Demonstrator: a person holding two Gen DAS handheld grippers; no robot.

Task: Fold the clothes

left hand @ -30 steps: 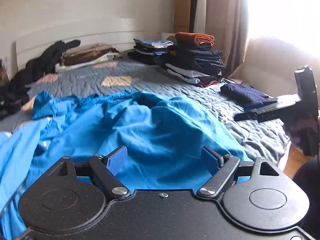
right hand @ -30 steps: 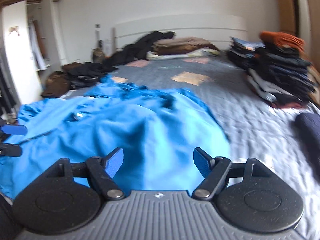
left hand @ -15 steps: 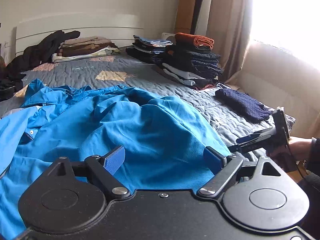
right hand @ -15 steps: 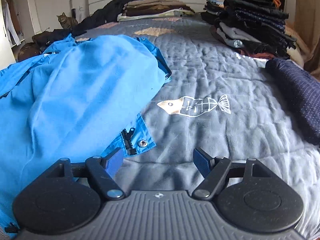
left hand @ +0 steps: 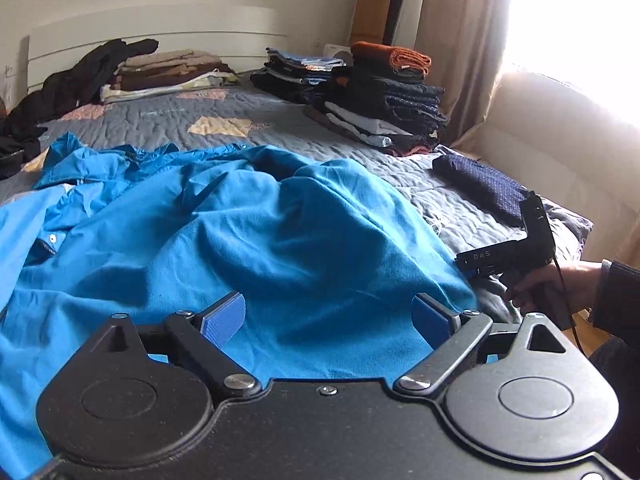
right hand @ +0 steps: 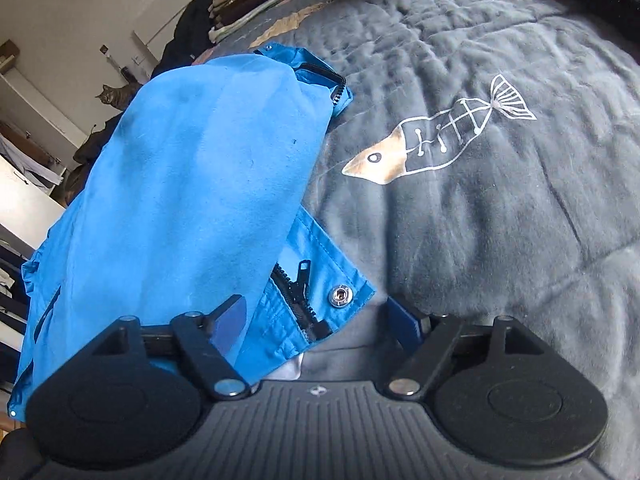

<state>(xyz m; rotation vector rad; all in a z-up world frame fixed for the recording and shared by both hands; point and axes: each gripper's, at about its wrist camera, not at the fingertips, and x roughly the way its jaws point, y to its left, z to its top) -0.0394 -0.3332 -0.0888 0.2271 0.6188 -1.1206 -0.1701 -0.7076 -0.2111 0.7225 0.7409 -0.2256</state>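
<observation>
A bright blue jacket (left hand: 224, 232) lies rumpled across the grey quilted bed (left hand: 256, 136). My left gripper (left hand: 326, 316) hovers low over its near hem, jaws opening wide, cloth below but nothing pinched between the blue pads. My right gripper (right hand: 316, 314) is down at the jacket's bottom corner (right hand: 320, 280), where a black zipper and a metal snap show. Its jaws are apart and straddle that corner without pressing on it. In the left wrist view the right gripper (left hand: 472, 266) shows at the jacket's right edge, held by a hand (left hand: 560, 284).
Tall stacks of folded dark clothes (left hand: 384, 100) stand at the far right of the bed, and a folded navy piece (left hand: 480, 188) lies nearer. Brown folded clothes and black garments (left hand: 132, 72) line the headboard. A cat (right hand: 116, 94) sits beyond the bed.
The right gripper has dropped and rolled, coming down to the jacket's zipper corner at the bed's near right side. The left gripper's jaws have spread a little wider and it sits slightly lower.
</observation>
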